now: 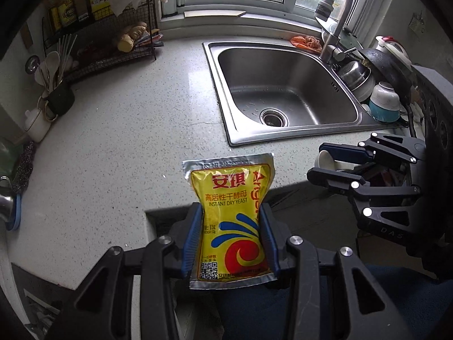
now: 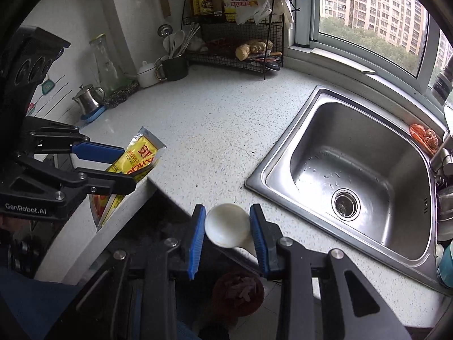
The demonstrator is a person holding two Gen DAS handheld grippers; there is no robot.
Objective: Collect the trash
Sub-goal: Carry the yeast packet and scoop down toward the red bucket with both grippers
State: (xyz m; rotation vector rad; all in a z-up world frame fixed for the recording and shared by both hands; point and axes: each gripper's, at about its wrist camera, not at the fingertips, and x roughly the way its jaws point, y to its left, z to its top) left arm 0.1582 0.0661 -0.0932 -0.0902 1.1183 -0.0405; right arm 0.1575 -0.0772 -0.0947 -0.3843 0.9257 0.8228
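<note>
**Both tools loaded, now where's the bin?**

While the left tool has its blue pads pinched on the sides of a yellow yeast packet, the right tool is partly closed around a small white cup, which looks like a disposable one lying on its side between the pads. Both are held up off the speckled surface, right at its front edge, with the sink further back and empty. So I'd say the picking-up part is done and we're at the carrying step. There's something round and reddish-brown down on the floor under the right tool; could be the bin, can't tell. Next move needs both grips kept firm until they're over wherever the trash goes, then release.
</note>
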